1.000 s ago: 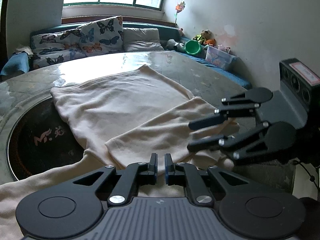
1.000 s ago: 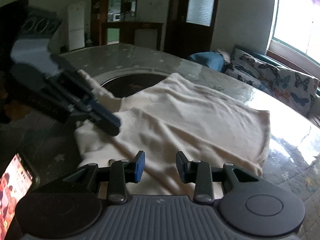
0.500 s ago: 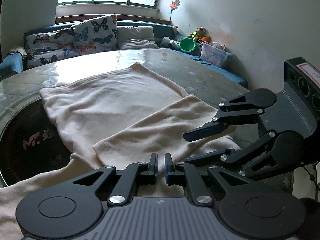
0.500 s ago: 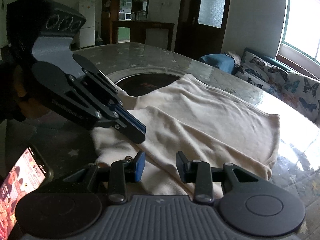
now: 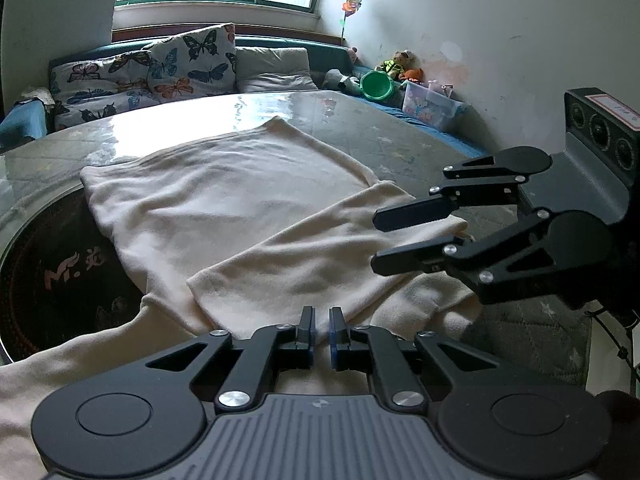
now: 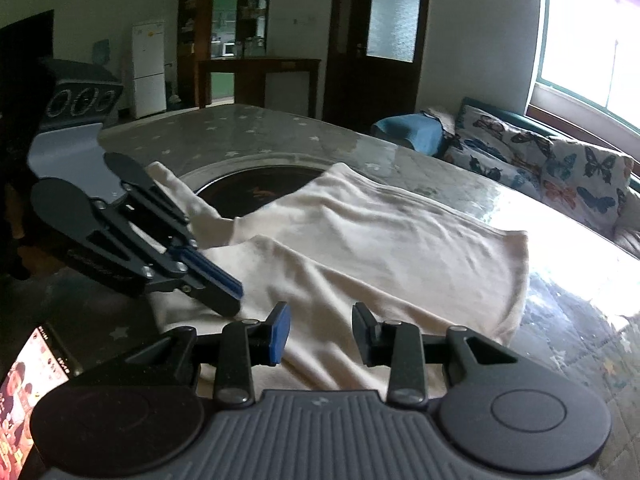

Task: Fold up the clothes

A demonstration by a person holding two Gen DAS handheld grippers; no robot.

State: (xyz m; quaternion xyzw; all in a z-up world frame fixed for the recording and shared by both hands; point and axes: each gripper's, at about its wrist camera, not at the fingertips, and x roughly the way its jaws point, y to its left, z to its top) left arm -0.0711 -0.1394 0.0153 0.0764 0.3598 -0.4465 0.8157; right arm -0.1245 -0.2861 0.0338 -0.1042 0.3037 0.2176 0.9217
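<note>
Garment: a cream top [image 5: 224, 216] is spread flat on the glass-covered table [image 5: 360, 120], partly over a dark round inset [image 5: 52, 280]; one sleeve [image 5: 320, 256] is laid diagonally across the body.
Left gripper [image 5: 320, 332]: the jaws are nearly closed, with a thin gap between the blue pads; cloth lies just under the tips, but whether any of it is pinched cannot be told.
Right gripper [image 6: 320, 332]: the jaws are open and nothing is held between them; it hovers over the near edge of the top, beside the folded sleeve.
Risk, empty grasp: if the left jaws are closed on air, no cloth is lifted and the fold is left undone.
Risk, extra layers: the sleeve rests on the body, so both layers may be caught by the right fingers [image 6: 280, 332] and the whole top dragged instead of one flap being turned.
Risk, sliding: the glass looks slick, so the top may be pulled along it and the laid sleeve disturbed.
Risk, collision: the two grippers are close together over the same corner, so the fingers may be knocked against each other.
Risk, phone: a lit phone [image 6: 28, 364] lies at the table edge near the hem; it could be swept off by a pulled edge.
Risk, uneven fold: the other sleeve [image 6: 184, 200] is draped toward the left gripper, and a lopsided result is likely if it is left out.
</note>
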